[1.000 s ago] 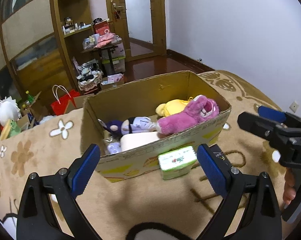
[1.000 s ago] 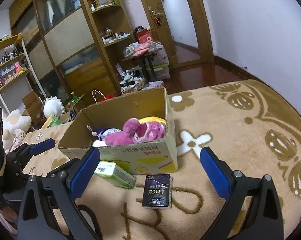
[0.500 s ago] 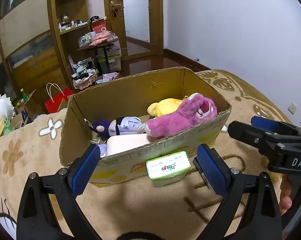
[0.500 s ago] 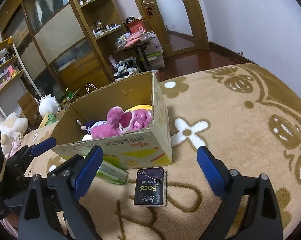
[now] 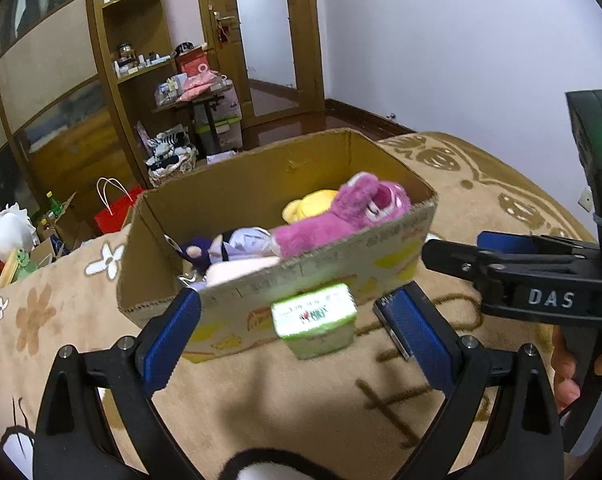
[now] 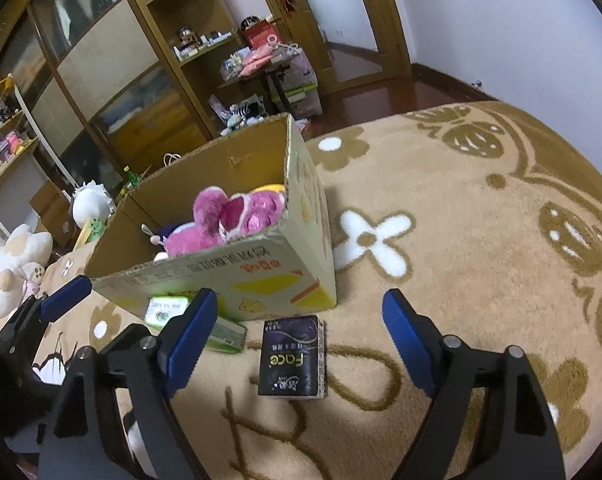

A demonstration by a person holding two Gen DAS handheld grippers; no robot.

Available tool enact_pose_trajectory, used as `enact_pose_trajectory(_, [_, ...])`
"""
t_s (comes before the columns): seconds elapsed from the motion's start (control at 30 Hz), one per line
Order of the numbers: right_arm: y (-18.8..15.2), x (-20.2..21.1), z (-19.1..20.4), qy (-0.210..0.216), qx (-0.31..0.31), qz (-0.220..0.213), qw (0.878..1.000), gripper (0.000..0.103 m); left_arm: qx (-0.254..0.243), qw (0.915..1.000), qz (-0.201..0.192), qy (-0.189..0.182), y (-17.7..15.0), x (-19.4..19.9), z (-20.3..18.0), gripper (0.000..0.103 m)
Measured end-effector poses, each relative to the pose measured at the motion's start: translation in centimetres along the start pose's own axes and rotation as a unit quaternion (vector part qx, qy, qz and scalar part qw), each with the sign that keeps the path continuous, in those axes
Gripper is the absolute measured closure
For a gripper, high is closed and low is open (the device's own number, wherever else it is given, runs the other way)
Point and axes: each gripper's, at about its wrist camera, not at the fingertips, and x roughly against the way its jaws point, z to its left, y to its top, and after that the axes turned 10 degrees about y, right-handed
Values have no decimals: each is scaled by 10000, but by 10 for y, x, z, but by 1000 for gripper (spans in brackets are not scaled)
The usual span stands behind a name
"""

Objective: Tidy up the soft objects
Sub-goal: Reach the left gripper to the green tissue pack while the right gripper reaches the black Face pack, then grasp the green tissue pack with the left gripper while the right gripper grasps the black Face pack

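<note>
Tissue packs lie on the blanket (image 6: 481, 240) before the cardboard box (image 6: 261, 276): the right gripper (image 6: 297, 320), empty, jaws just narrowing, straddles the dark pack (image 6: 291, 356), the wide-open left gripper (image 5: 301, 332) the green pack (image 5: 315, 320), which may skid against the box.

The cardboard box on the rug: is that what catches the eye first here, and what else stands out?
Yes: the open cardboard box sits mid-rug with a bright pink plush bear sprawled on the other toys inside. Just in front of it lie a green tissue pack and a dark tissue pack, each framed by an open, blue-padded gripper, the left gripper and the right gripper.
</note>
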Motion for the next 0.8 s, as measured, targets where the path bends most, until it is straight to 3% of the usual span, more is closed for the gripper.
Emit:
enact_pose_trajectory(0.13, [-3, -5, -3, -6, -37, 150, 9999, 24, 0, 10000, 74, -4, -2, -3, -4, 7])
enact_pose_trajectory(0.3, [-6, -12, -7, 3, -130, 349, 9993, 25, 33, 9997, 228, -3, -5, -12, -6, 8])
enact_pose_trajectory(0.4, [-10, -18, -8, -25, -166, 429, 9989, 31, 70, 9995, 278, 102, -8, -15, -6, 8])
enact_pose_trajectory(0.8, [-15, -33, -14, 94, -348, 639, 9973, 32, 227, 9974, 657, -171, -12, -43, -7, 9])
